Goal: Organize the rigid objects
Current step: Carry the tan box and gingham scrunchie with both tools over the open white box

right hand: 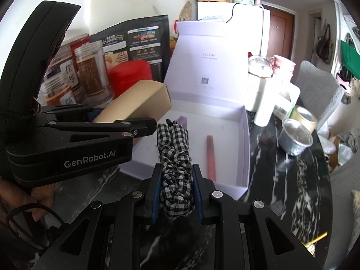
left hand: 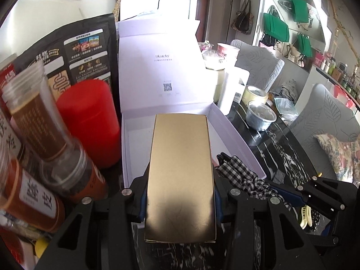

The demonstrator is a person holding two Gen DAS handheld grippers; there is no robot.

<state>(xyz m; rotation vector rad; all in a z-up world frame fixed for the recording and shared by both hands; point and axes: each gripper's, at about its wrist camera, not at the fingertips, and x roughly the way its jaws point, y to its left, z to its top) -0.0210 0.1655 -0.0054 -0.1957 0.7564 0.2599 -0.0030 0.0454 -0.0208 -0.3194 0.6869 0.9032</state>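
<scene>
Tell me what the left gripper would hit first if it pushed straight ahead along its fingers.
Probably the floor of the open white box. The left gripper holds a gold box that sticks out ahead over it, so that box would land first; depth is uncertain.

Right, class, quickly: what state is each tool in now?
Left tool: closed on the flat gold cardboard box.
Right tool: closed on the black-and-white checked fabric bundle.

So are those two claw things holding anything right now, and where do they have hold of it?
Yes. The left gripper clamps a gold box by its long sides, near one end. The right gripper pinches a checkered fabric piece at its near end.
</scene>
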